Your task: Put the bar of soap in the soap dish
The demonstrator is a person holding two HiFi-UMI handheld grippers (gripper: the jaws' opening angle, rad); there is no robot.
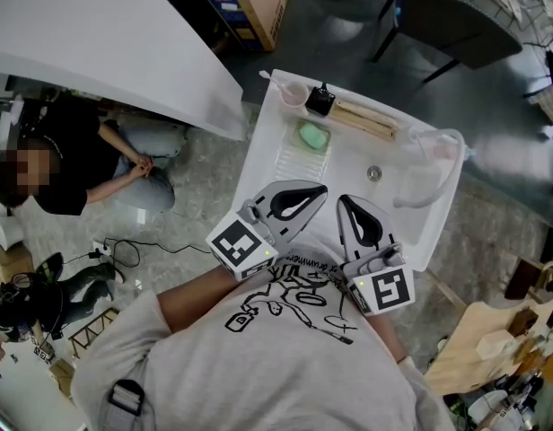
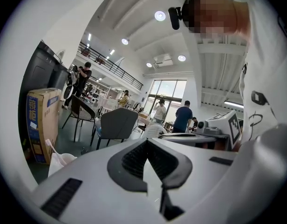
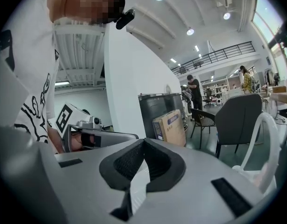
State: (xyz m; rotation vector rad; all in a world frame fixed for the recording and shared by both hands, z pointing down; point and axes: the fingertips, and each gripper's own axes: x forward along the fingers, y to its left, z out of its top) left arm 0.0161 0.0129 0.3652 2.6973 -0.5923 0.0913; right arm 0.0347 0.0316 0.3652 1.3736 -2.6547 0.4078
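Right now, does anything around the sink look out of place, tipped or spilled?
Nothing stands out. The green soap lies flat on the ribbed soap dish near the left edge of the sink, the cup stands upright at the far corner, and no spill shows. The left gripper and right gripper are both shut and empty.

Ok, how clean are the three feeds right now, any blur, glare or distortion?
Head view: sharp on the soap and soap dish, smeared toward the right edge. Left gripper view: heavy fisheye bending, black corners, and a ceiling light that glares. Right gripper view: same fisheye and dark corners; the right gripper fills the lower frame.
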